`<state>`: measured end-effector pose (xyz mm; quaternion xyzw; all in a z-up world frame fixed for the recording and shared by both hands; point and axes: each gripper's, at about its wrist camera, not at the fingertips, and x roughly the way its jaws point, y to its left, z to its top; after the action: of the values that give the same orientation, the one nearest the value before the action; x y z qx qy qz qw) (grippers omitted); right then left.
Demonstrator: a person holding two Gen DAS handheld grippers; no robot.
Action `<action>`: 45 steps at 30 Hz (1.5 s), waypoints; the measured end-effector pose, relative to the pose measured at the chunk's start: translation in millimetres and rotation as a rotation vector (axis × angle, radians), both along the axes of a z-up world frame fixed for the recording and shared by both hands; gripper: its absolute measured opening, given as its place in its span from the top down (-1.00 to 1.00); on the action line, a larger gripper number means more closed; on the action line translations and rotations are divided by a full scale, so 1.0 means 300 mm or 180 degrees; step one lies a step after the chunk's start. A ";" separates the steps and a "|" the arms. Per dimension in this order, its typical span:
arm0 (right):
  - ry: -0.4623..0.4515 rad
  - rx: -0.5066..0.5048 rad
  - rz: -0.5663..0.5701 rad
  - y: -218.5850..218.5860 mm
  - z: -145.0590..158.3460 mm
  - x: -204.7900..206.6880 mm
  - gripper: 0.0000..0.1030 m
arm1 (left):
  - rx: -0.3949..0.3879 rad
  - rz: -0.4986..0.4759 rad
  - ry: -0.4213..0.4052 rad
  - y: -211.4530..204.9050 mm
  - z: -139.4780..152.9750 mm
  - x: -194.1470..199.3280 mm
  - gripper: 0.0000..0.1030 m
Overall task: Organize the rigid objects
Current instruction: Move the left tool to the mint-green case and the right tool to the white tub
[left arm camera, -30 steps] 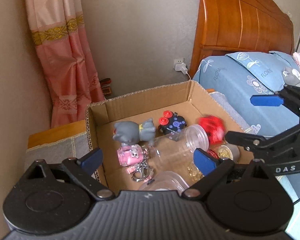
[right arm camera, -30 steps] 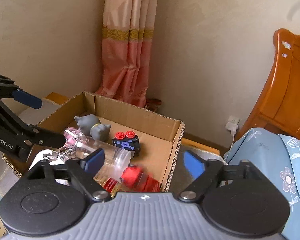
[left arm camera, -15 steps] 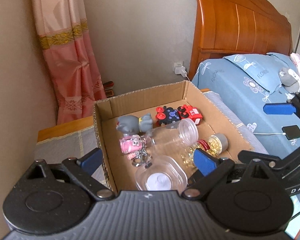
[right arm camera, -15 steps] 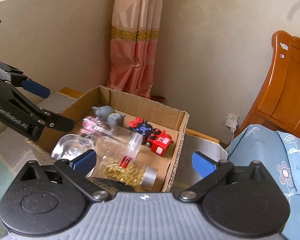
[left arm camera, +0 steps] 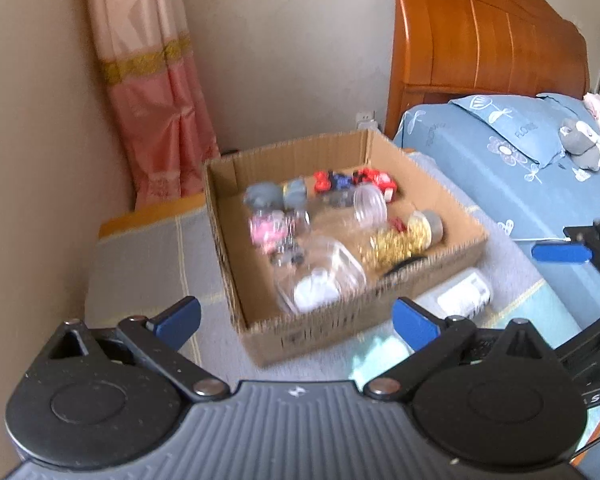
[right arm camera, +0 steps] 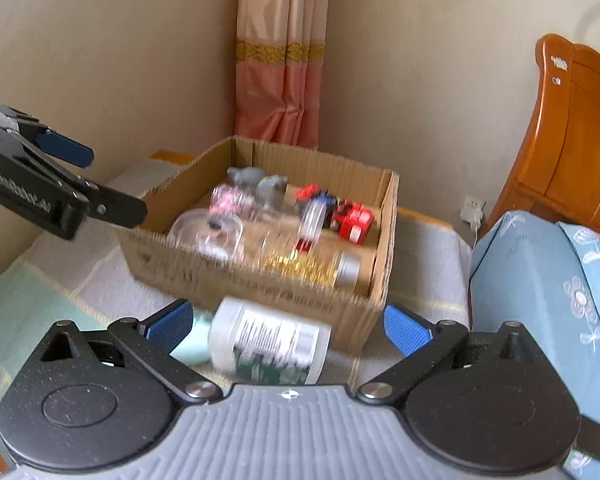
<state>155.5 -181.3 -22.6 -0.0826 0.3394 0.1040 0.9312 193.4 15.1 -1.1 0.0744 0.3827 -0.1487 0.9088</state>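
Observation:
An open cardboard box [left arm camera: 340, 320] [right arm camera: 236, 280] sits on a cloth-covered table. Inside lie a grey toy cat [left arm camera: 268, 196], a pink keychain toy [left arm camera: 266, 230], a red and blue toy train [left arm camera: 356, 180] [right arm camera: 350, 220], clear plastic jars [left arm camera: 320, 280] and a jar of gold beads [left arm camera: 404, 236] [right arm camera: 312, 268]. A white labelled bottle [right arm camera: 268, 344] [left arm camera: 464, 294] lies on the table in front of the box. My left gripper [left arm camera: 296, 320] is open and empty, back from the box. My right gripper [right arm camera: 288, 324] is open and empty, just above the white bottle.
A bed with a blue floral cover [left arm camera: 520, 152] and a wooden headboard [left arm camera: 480, 36] stands to the right. A pink curtain [left arm camera: 152, 92] hangs in the corner behind the box. The table's cloth [left arm camera: 148, 256] lies left of the box.
Both grippers have pulled back and up from the box, so the whole box and the white bottle in front of it now show. The red train car now lies in the box.

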 end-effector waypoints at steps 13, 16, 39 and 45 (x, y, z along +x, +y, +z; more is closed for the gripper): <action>0.0393 0.0015 -0.0384 -0.020 -0.262 -0.130 -1.00 | -0.0002 0.0025 0.0257 -0.026 -0.233 -0.060 -0.97; 0.0369 0.0077 -0.0422 -0.034 -0.266 -0.149 -1.00 | -0.0108 0.0008 0.0269 -0.049 -0.264 -0.064 -0.97; 0.0372 0.0147 -0.0483 -0.062 -0.296 -0.131 -1.00 | -0.0023 0.0256 0.0286 -0.027 -0.377 -0.034 -0.99; 0.0362 0.0169 -0.0393 -0.043 -0.294 -0.103 -1.00 | -0.0030 0.0470 0.0311 0.026 -0.378 -0.036 -0.99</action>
<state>124.7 -194.2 -110.7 -0.0307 0.3933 0.0599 0.9169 182.5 23.1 -114.3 0.0344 0.4303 -0.0864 0.8979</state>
